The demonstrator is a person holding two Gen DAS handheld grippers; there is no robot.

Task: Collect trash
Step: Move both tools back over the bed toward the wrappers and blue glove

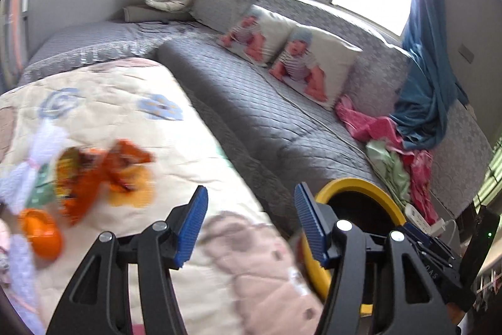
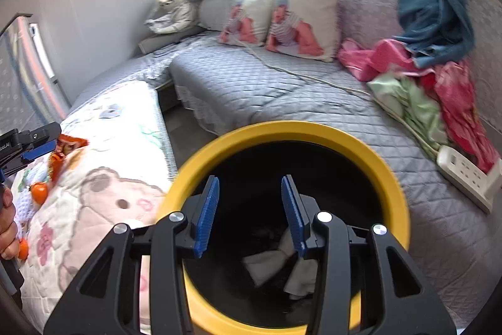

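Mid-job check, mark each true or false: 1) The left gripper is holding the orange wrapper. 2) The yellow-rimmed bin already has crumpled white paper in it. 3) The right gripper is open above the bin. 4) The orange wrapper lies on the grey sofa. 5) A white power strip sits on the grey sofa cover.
1) False. The left gripper is open and empty; the orange wrapper lies beyond it on the quilt.
2) True. Crumpled white paper lies inside the yellow-rimmed bin.
3) True. The right gripper is open over the bin's mouth, holding nothing.
4) False. It lies on the cartoon-print quilt, not the grey sofa.
5) True. The white power strip rests there.
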